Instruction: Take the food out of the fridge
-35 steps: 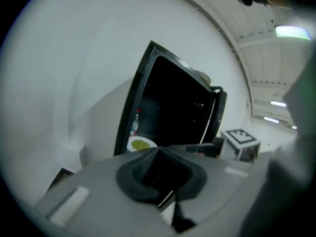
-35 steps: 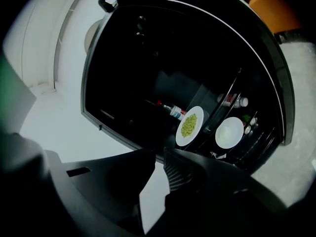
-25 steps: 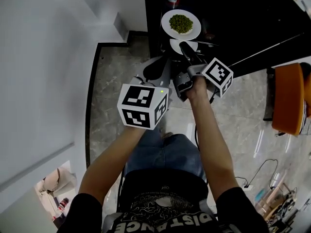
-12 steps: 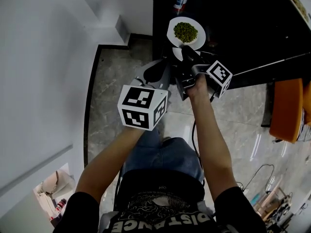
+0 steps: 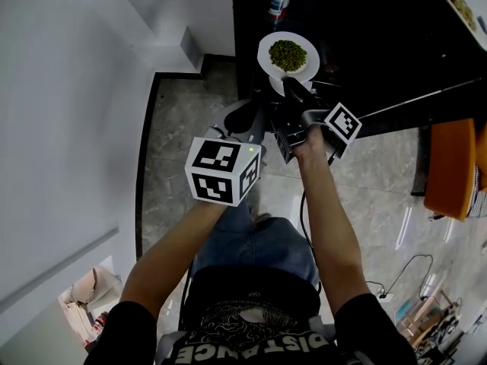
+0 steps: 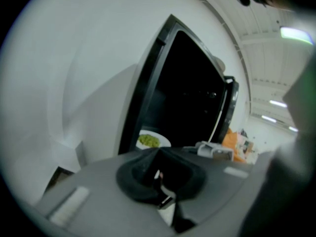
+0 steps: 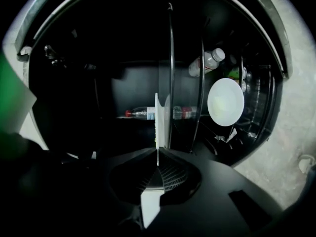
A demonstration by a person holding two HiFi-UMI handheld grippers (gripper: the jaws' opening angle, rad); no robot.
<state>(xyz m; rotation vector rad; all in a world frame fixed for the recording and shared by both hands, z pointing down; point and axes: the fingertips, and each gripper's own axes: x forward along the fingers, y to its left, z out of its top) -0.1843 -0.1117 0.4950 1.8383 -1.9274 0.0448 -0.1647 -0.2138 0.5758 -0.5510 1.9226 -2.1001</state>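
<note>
Looking steeply down from the head view, a white plate [image 5: 265, 50] heaped with green food [image 5: 288, 55] sat at the front of a shelf in the dark, open fridge [image 5: 373, 29], at 12 o'clock from the person. The right gripper [image 5: 291, 88] reached in nearly level. Its jaws had just been closing and were clamped on the plate's near rim, which its own view showed edge-on between them [image 7: 160, 117]. The left gripper [image 5: 242, 115] hung outside the fridge at 8 o'clock from the right one, its jaws together on nothing.

The plate looked stiff, glazed and breakable, so probably slick under the pads. Held by 1 rim it would likely sag at the far side, and the loose food could slide off if it tipped. The rim at 6 o'clock seemed the sensible hold.

A thin shelf edge [image 7: 171, 48] ran close beside the plate. 1 more white plate [image 7: 225, 102] and a clear bottle [image 7: 139, 113] lay deeper inside. The wall [image 5: 68, 90] stood at 9 o'clock. Open floor [image 5: 190, 128] lay at 6 o'clock, so a straight pull back looked clear.
</note>
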